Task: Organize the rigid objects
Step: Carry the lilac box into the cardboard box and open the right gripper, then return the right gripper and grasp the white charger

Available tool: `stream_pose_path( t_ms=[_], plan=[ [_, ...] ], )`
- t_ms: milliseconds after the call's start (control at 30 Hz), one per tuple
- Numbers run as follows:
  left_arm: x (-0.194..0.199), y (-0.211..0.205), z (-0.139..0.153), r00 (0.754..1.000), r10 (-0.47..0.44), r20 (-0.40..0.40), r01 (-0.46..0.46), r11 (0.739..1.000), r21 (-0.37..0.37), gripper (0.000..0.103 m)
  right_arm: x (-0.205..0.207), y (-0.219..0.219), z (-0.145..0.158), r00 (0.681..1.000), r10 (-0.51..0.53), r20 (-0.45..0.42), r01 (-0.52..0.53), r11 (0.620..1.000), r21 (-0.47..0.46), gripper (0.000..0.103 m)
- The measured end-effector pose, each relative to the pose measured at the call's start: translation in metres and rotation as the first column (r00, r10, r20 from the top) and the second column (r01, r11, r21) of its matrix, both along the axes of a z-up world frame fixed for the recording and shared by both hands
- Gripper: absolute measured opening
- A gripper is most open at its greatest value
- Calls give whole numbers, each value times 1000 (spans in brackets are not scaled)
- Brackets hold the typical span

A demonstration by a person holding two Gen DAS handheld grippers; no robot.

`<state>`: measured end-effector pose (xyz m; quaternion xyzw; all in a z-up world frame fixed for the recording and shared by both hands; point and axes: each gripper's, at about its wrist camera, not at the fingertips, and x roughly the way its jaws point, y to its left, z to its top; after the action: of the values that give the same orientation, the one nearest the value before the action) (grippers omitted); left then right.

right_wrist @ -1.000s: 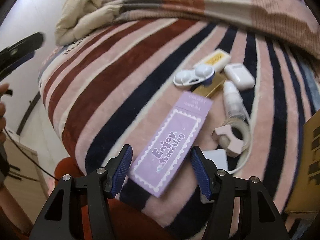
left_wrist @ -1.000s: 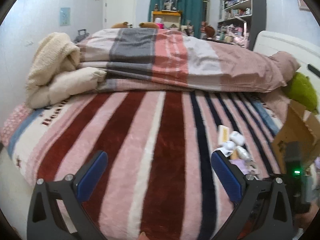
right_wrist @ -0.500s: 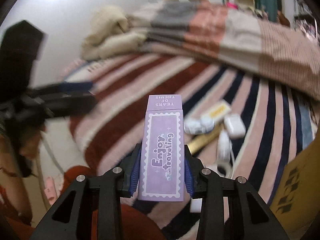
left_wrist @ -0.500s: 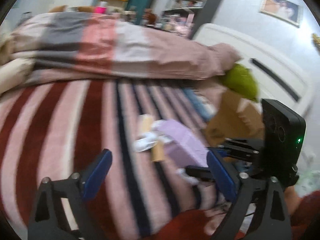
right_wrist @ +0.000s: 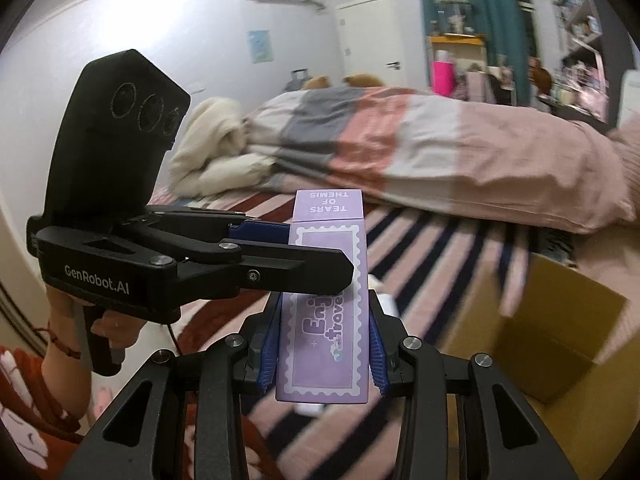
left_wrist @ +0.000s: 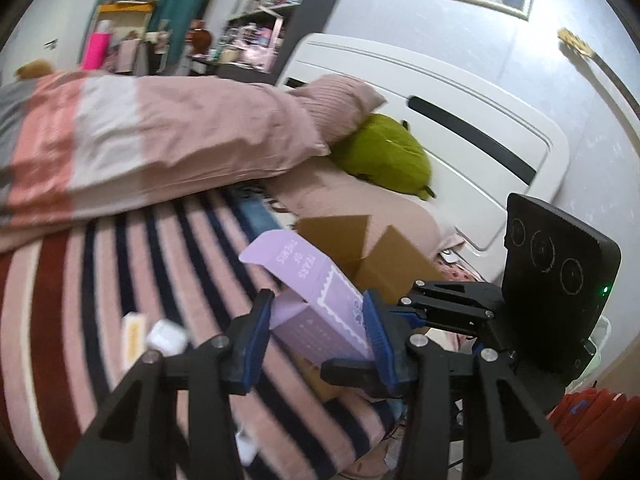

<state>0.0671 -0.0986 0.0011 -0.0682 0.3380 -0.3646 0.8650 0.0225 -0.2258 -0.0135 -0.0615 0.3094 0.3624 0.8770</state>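
Observation:
A long purple box [right_wrist: 326, 336] printed "Enjoy traveling" is held upright above the striped bed. My right gripper [right_wrist: 324, 354] is shut on its lower part. My left gripper [left_wrist: 318, 326] has come in from the side and is closed around the same purple box [left_wrist: 316, 308], its blue pads against both faces. The left gripper also shows in the right wrist view [right_wrist: 288, 252], crossing the box's upper half. A white earbud case [left_wrist: 166, 336] and a yellow-and-white pack [left_wrist: 132, 336] lie on the blanket at lower left.
An open cardboard box [right_wrist: 532, 328] sits on the bed at the right, also seen behind the purple box [left_wrist: 376, 256]. A folded pink quilt [left_wrist: 140, 140], a green plush [left_wrist: 384, 156] and the white headboard [left_wrist: 460, 120] lie behind.
My right gripper lifted the purple box off the bed and raised it upright. My left gripper swung right and closed onto the same box.

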Motion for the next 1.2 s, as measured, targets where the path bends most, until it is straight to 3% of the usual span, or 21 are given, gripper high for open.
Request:
stream_pose_path(
  t_ms=[167,333,500,533,600,667,733,867,1000,1067,1200],
  plan=[
    [28,-56,5,995,-100,-18,101,994,34,43,13,-55,10,996,-86,-6,86,996,10,33],
    [59,-100,-11,978,-163,-128,172,983,62,42,39,-96,5,982,-163,-92,161,987,-22,33],
    [74,-122,-29,964,-164,-209,186,978,92,44,53,-109,-9,965,-207,-160,191,976,-108,33],
    [74,-124,-31,963,-159,-216,185,977,107,47,54,-111,-12,963,-216,-163,195,971,-135,34],
    [73,-125,-31,966,-149,-212,177,977,122,70,59,-111,-19,957,-233,-174,202,963,-176,34],
    [71,-121,-28,971,-138,-197,165,978,127,77,58,-112,-22,950,-251,-186,212,955,-210,37],
    [67,-112,-22,977,-121,-176,147,979,140,77,60,-111,-25,948,-266,-173,224,947,-231,55],
    [54,-77,-2,992,-57,-108,74,985,155,77,49,-103,-14,961,-239,-137,207,955,-213,59],
    [35,-22,20,997,72,-31,-66,985,157,85,24,-73,9,988,-146,-53,136,979,-154,79],
    [24,13,26,987,158,14,-158,972,172,85,11,-52,17,996,-87,-13,85,988,-128,79],
    [4,68,19,959,273,73,-282,938,202,85,-5,-7,16,1000,26,-13,-27,998,-56,79]
  ],
)
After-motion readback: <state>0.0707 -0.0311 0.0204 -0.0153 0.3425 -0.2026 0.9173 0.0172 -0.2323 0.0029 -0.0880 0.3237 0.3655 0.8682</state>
